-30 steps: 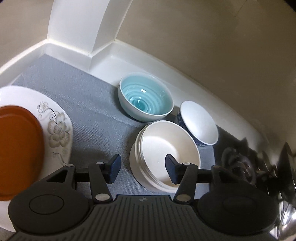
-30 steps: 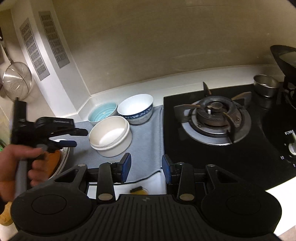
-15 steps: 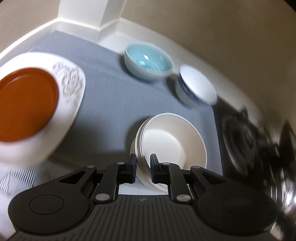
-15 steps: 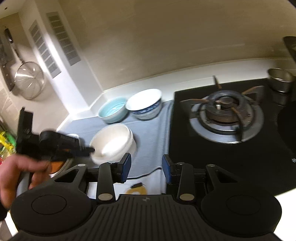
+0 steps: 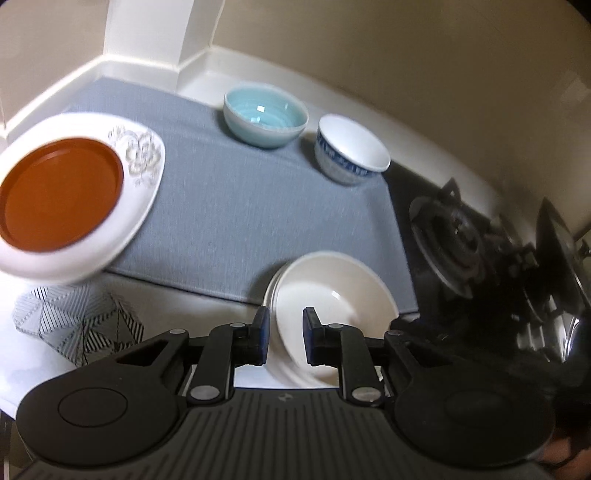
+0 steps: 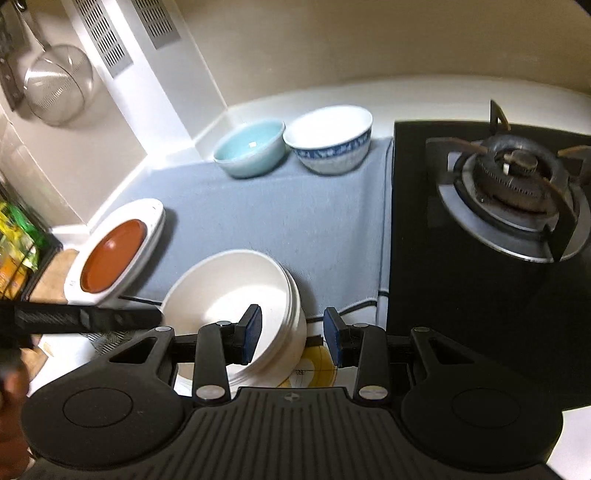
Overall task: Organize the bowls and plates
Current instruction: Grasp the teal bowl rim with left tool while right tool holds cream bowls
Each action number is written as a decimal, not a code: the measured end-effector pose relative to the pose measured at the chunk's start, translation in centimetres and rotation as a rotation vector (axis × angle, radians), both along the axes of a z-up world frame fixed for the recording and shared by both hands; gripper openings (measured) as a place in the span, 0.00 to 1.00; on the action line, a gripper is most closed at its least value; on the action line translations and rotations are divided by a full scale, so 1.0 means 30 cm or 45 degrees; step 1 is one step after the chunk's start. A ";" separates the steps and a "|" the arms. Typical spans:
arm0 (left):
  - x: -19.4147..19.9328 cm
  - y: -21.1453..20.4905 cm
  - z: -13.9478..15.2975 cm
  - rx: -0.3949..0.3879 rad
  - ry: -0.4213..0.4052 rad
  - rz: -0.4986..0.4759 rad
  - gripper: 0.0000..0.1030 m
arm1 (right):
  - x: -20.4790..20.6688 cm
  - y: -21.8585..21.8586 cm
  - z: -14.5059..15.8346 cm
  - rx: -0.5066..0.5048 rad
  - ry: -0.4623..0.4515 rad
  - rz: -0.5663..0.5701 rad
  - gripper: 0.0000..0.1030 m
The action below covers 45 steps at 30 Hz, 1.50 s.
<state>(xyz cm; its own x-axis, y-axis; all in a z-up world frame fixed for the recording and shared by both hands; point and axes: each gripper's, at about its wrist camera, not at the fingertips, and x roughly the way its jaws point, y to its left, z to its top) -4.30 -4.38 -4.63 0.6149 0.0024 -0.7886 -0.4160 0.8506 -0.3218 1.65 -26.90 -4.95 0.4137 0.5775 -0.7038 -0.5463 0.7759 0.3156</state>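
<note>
My left gripper [image 5: 286, 336] is shut on the near rim of a cream bowl stack [image 5: 332, 310] and holds it lifted above the front edge of the grey mat [image 5: 236, 206]. In the right wrist view the same cream bowls [image 6: 229, 295] hang just in front of my right gripper [image 6: 291, 338], which is open, its left finger over the bowls. A light blue bowl [image 5: 264, 114] [image 6: 251, 147] and a blue-patterned white bowl [image 5: 349, 153] [image 6: 330, 138] stand at the mat's back. An orange plate [image 5: 55, 192] [image 6: 110, 254] lies on a white floral plate [image 5: 140, 158] at the left.
A black gas hob with a burner [image 6: 513, 177] [image 5: 450, 236] is right of the mat. A striped patterned stand [image 5: 74, 325] sits under the plates. A wire strainer [image 6: 55, 85] hangs on the left wall. White wall corner [image 5: 159, 33] behind the mat.
My left gripper closed on the cream bowls' rim and lifted them back off the mat toward the front edge. My right gripper moved closer to them and stayed open.
</note>
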 end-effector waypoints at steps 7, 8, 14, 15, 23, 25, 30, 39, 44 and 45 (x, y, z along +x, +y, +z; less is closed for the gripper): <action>0.049 0.036 0.052 0.013 -0.055 -0.004 0.20 | 0.012 0.026 -0.038 -0.003 0.049 -0.029 0.19; 0.061 0.046 0.054 0.011 -0.060 -0.005 0.20 | 0.010 0.031 -0.039 -0.006 0.047 -0.026 0.18; 0.146 0.140 0.069 -0.015 -0.111 -0.025 0.20 | -0.007 0.054 -0.032 -0.043 0.029 -0.022 0.21; 0.163 0.161 0.072 -0.016 -0.119 -0.028 0.20 | -0.009 0.056 -0.027 -0.043 0.017 -0.031 0.21; 0.322 0.383 0.072 -0.083 -0.162 0.033 0.20 | -0.026 0.036 0.043 -0.029 -0.045 -0.197 0.22; 0.361 0.430 0.056 -0.095 -0.162 0.045 0.23 | -0.048 0.034 0.063 -0.018 -0.075 -0.236 0.22; 0.467 0.535 -0.007 -0.139 -0.151 0.101 0.34 | -0.113 0.026 0.108 -0.008 -0.142 -0.314 0.22; 0.601 0.630 -0.108 -0.197 -0.098 0.133 0.35 | -0.199 -0.002 0.155 -0.048 -0.178 -0.439 0.22; 0.637 0.641 -0.140 -0.216 -0.069 0.122 0.35 | -0.183 -0.010 0.170 -0.059 -0.187 -0.462 0.22; 0.644 0.636 -0.142 -0.215 -0.066 0.110 0.35 | -0.181 -0.013 0.174 -0.057 -0.187 -0.470 0.22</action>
<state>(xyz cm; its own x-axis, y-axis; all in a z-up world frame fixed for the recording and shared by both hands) 15.01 14.71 -8.90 0.6581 -0.0727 -0.7494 -0.4642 0.7445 -0.4799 -3.79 -27.29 0.28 0.6856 0.3416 -0.6428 -0.2651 0.9396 0.2166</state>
